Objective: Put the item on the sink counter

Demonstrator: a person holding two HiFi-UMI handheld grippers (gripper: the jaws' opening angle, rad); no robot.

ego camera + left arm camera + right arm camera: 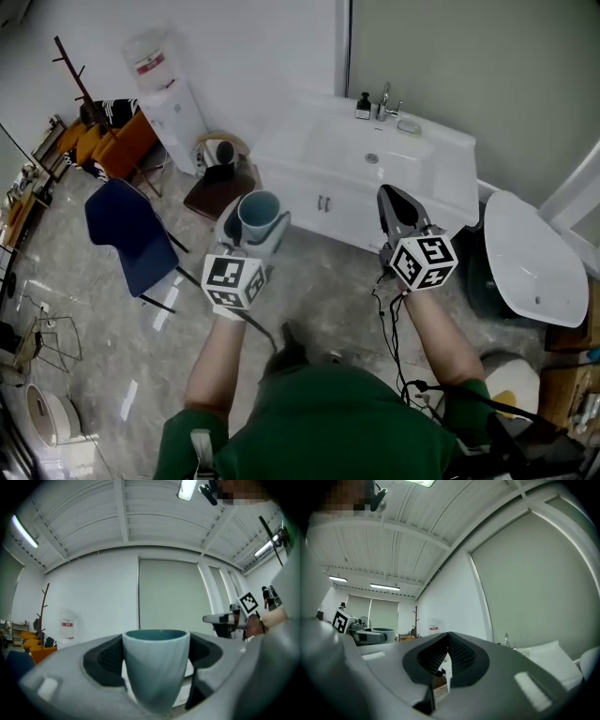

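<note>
A pale teal cup (259, 216) stands upright between the jaws of my left gripper (251, 228), which is shut on it. The left gripper view shows the same cup (156, 667) filling the gap between the two dark pads. My right gripper (397, 212) is held up at about the same height, to the right of the cup, its jaws pressed together with nothing between them (446, 660). The white sink counter (281, 142) with its basin and faucet (383, 101) lies ahead, beyond both grippers.
A soap bottle (362, 106) stands beside the faucet. Left of the counter are a small brown stand (217, 193), a water dispenser (171, 111) and a blue chair (129, 234). A white toilet (531, 257) sits at the right. Cables hang under my right arm.
</note>
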